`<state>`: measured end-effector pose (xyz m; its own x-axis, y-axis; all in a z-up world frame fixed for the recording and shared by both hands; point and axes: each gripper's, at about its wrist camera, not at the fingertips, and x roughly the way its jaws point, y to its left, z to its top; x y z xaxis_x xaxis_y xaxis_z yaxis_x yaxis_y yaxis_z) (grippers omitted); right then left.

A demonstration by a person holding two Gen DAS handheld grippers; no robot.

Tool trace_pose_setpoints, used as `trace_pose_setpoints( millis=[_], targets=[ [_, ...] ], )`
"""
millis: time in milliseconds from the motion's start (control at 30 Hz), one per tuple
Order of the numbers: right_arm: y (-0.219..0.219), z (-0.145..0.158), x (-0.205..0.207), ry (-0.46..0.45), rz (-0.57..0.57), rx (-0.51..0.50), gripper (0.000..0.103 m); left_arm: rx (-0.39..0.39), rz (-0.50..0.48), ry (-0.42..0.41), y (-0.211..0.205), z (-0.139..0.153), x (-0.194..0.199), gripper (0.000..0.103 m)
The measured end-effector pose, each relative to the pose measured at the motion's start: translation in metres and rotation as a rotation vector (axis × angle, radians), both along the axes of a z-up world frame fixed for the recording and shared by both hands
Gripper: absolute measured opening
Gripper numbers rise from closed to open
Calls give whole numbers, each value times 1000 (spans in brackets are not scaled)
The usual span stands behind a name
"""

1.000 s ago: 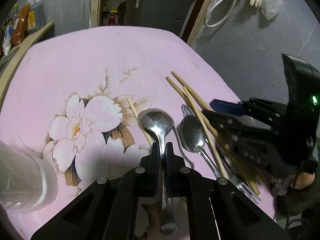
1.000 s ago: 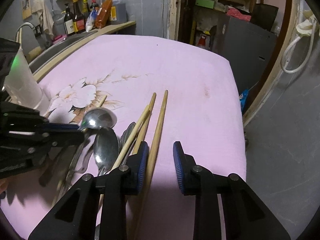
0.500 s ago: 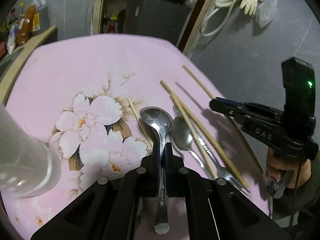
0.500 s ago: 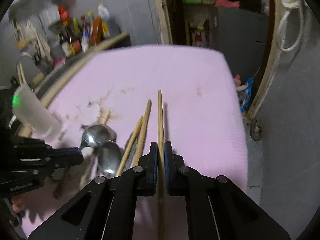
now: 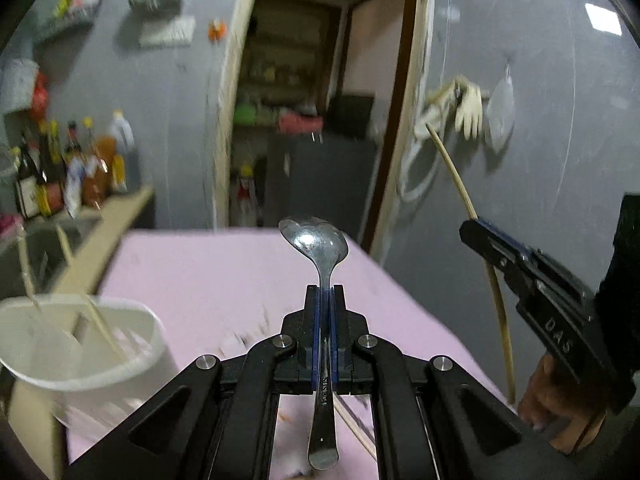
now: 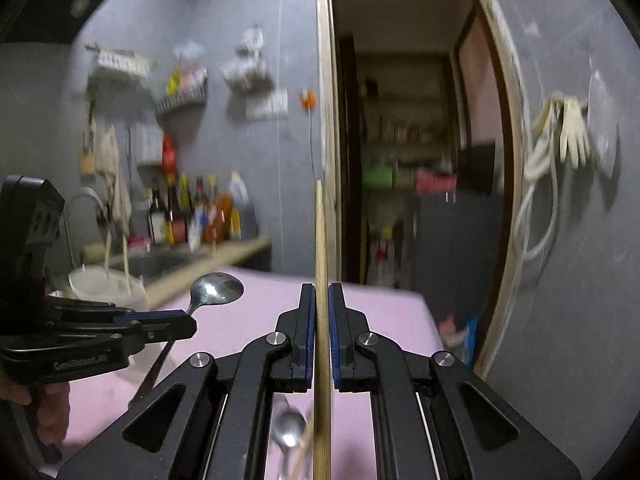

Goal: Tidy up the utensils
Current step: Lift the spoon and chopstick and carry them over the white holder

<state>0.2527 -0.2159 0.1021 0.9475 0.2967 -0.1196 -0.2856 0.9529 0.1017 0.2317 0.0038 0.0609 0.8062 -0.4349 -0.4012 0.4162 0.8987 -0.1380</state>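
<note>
Your left gripper [image 5: 325, 294] clamped on spoon [image 5: 318, 248], right gripper [image 6: 319, 294] on chopstick [image 6: 320, 240], both now off the bench [image 5: 200, 272]; background blurred.

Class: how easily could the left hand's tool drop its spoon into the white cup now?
Probably yes: the left gripper holds the spoon aloft, the cup is open-topped with two chopsticks inside, leaving room.
</note>
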Motion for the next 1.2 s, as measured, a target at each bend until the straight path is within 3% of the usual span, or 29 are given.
trace_pose_setpoints(
  millis=[233,433,667,833,1200],
  targets=[
    [36,34,7,-156,72,125,4,-31,89,-165,45,46,-9,2],
    [81,54,23,-213,141,179,4,-53,184,-266,103,63,-10,2],
    [116,59,48,-200,257,312,4,-143,299,-290,176,60,2,2],
    [134,55,66,-177,315,380,4,-218,348,-259,212,44,13,2],
    [158,33,81,-136,264,403,4,-227,417,-245,222,13,20,1]
  ],
)
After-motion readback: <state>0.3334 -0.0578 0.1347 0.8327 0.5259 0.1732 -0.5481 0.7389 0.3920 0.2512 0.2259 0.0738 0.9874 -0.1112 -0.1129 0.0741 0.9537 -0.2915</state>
